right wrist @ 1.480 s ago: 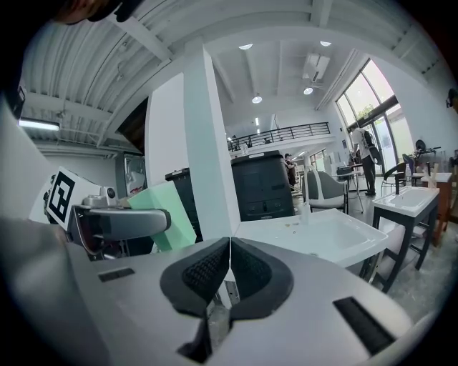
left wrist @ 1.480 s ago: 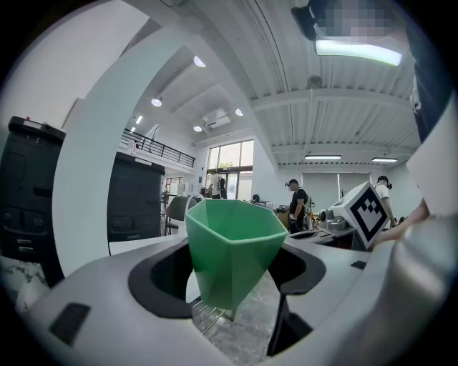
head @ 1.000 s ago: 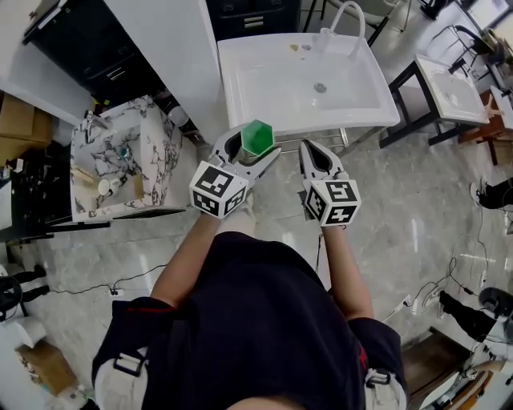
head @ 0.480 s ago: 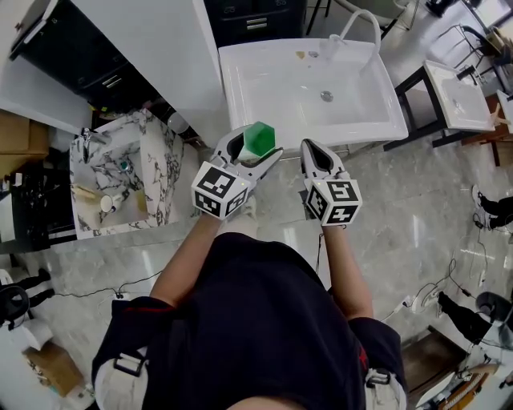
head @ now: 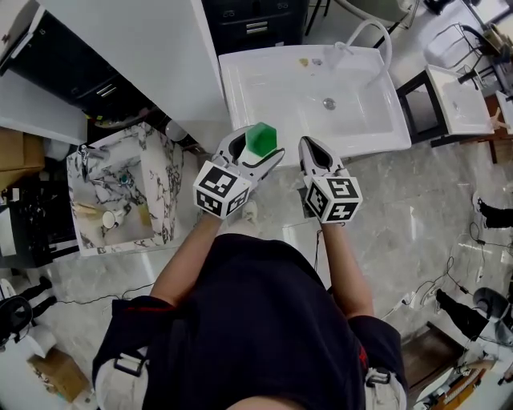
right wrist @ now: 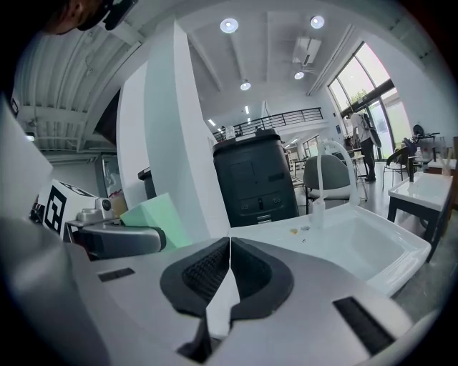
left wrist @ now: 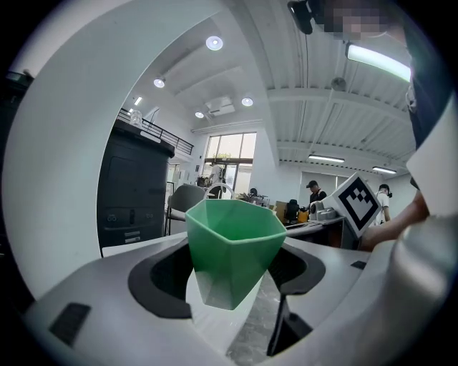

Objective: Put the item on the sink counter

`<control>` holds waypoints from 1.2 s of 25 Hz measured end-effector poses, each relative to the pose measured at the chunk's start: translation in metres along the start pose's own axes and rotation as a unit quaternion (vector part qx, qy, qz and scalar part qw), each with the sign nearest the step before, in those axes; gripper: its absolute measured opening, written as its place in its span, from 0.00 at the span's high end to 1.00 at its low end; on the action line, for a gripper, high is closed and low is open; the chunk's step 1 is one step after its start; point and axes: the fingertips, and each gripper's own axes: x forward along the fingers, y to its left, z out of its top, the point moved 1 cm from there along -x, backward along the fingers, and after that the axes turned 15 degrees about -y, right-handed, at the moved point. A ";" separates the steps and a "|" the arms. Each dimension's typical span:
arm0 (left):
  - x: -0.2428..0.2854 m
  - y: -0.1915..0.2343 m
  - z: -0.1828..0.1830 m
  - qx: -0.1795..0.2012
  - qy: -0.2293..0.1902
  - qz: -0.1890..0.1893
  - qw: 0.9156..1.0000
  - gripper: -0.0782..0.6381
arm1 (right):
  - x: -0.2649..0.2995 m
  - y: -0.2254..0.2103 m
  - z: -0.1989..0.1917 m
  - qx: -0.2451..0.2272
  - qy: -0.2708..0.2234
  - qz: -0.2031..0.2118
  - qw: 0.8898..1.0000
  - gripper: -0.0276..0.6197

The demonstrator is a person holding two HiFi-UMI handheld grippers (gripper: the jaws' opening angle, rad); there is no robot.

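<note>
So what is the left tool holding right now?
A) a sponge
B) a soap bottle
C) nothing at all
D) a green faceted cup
D: in the left gripper view, the left tool has its jaws pressed on a green faceted cup, open end up.

Marble floor (head: 449,200), dark cabinet (head: 256,20) (with drawers), ceiling spotlights (left wrist: 214,43)

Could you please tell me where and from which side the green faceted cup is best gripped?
Grip the green cup by its side walls, pads on opposite flat facets, coming in level from the side, as the left gripper does. It stands upright and open-topped, tapering downward.
</note>
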 end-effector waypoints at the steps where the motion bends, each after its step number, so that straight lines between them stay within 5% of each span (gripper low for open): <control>1: 0.001 0.005 0.000 0.000 0.001 0.000 1.000 0.44 | 0.006 0.000 0.001 0.001 0.000 -0.001 1.000 0.90; 16: 0.017 0.072 -0.002 -0.007 0.010 -0.016 1.000 0.44 | 0.077 -0.008 0.004 0.007 -0.001 -0.023 1.000 0.90; 30: 0.019 0.085 -0.009 -0.010 0.019 -0.016 1.000 0.44 | 0.095 -0.015 0.003 0.015 0.001 -0.031 0.999 0.90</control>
